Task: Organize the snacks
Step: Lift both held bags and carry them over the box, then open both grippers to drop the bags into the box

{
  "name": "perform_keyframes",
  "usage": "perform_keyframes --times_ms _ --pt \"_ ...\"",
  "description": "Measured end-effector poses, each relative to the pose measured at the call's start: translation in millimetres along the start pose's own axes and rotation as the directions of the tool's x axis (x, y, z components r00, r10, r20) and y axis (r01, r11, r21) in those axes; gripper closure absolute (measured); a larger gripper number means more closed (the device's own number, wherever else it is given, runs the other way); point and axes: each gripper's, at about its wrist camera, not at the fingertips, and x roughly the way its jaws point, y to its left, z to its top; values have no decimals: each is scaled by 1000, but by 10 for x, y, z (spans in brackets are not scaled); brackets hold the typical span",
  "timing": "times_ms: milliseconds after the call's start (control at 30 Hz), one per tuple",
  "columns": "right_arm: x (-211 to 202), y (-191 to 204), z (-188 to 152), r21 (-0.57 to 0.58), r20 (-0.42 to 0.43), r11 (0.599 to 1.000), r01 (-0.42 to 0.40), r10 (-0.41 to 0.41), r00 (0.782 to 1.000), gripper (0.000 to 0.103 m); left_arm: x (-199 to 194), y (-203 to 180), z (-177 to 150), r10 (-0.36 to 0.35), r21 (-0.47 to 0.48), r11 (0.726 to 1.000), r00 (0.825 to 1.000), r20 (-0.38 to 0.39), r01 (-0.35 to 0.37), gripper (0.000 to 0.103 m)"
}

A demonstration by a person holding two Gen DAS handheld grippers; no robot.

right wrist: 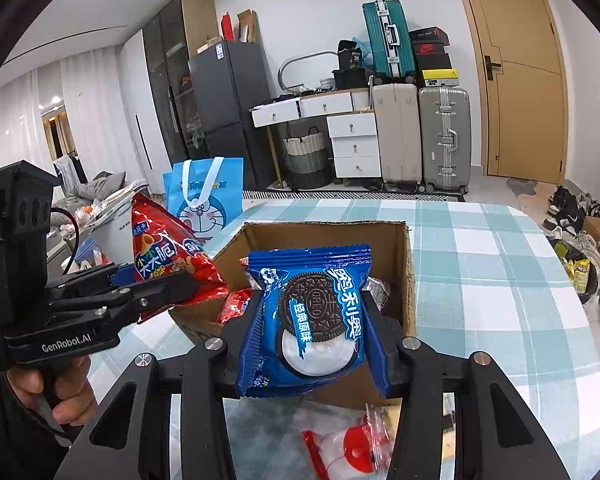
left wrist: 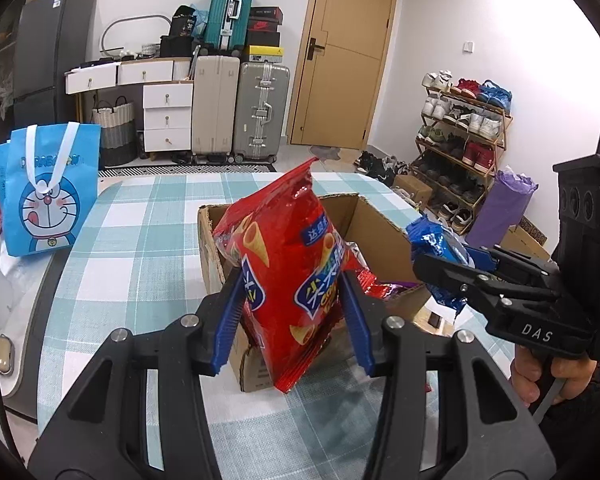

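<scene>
— What is clamped in the right gripper (right wrist: 312, 316)?
— A blue Oreo packet (right wrist: 305, 322) is held between its pads, above the open cardboard box (right wrist: 400, 256).
— And at nine o'clock?
— The left gripper (right wrist: 160, 286) is seen gripping a red snack bag (right wrist: 168, 258); a blue cartoon tote (right wrist: 204, 192) is stood at eleven o'clock.

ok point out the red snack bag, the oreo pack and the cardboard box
red snack bag (left wrist: 288, 264), left wrist view, middle of the bag's front
oreo pack (right wrist: 312, 320), right wrist view, printed cookie on the front
cardboard box (right wrist: 328, 240), right wrist view, inner back wall
</scene>
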Motion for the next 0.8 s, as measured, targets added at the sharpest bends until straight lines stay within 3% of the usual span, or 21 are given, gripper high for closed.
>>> perform_keyframes --times_ms 367,533,800 --pt "331 -102 94 17 -54 999 31 -30 998 58 602 133 11 -32 -2 999 996 -84 32 58" --pt "399 -163 129 38 -66 998 51 -48 997 58 778 126 11 -17 40 999 994 -107 21 58" --pt "447 -240 197 45 -72 999 -5 8 997 55 831 106 43 -7 44 999 990 -144 14 54"
